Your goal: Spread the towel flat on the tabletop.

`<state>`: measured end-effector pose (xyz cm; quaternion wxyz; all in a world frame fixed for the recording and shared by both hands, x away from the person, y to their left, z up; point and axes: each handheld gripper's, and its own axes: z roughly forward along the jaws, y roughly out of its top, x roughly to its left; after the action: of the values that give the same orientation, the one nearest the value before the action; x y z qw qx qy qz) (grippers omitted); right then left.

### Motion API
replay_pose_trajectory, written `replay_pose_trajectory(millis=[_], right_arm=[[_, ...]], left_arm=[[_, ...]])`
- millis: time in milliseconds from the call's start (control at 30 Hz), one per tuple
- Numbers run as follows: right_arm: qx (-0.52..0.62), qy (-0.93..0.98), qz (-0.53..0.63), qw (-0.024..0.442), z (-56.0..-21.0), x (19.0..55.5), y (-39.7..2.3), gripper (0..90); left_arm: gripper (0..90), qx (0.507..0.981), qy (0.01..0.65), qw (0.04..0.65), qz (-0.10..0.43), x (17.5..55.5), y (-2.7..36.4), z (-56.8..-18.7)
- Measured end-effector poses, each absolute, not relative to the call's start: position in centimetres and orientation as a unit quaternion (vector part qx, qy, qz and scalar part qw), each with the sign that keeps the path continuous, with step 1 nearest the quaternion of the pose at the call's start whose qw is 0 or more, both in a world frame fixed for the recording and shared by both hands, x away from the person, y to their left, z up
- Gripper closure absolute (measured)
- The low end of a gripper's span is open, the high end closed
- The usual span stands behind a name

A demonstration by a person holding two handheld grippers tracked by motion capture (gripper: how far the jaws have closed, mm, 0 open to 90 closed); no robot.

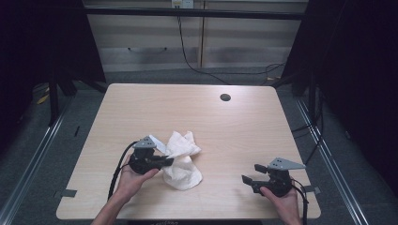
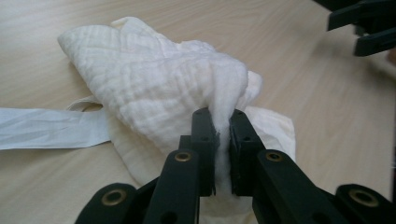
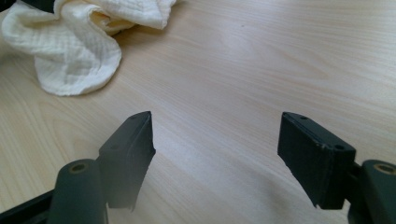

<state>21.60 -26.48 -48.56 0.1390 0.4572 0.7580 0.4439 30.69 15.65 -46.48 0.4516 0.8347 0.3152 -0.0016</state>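
Left gripper (image 1: 165, 161) jaws pinch a fold of the white cloth (image 1: 183, 159), which lies crumpled near the table (image 1: 234, 126) middle. Right gripper (image 1: 251, 174) sits well right of the cloth, jaws spread with only bare wood between them.

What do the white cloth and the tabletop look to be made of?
White cloth: soft woven cotton, probably gauze, with a waffled weave, limp folds and a matte look. Table: pale wood-grain laminate or veneer, smooth, with a slight sheen; which one is unclear.

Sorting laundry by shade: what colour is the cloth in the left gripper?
The cloth is off-white with a waffle weave, clearest in the left gripper view.
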Motion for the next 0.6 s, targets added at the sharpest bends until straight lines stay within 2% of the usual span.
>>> replay_pose_trajectory(millis=[267,467,533,600], right_arm=[[0.423,0.781,0.447,0.108,-48.8,21.9,-25.2,34.1],[0.397,0.797,0.448,0.086,-48.6,22.3,-23.0,45.8],[0.386,0.803,0.447,0.077,-48.5,22.7,-22.2,46.3],[0.373,0.810,0.448,0.062,-48.1,23.2,-21.4,52.7]], left_arm=[[82.7,0.841,0.324,0.433,0.006,31.5,15.3,-48.9],[80.2,0.847,0.324,0.422,0.006,31.9,15.0,-49.8],[79.1,0.847,0.326,0.421,0.006,31.9,14.9,-49.9],[77.6,0.845,0.326,0.424,0.005,32.0,14.9,-50.0]])
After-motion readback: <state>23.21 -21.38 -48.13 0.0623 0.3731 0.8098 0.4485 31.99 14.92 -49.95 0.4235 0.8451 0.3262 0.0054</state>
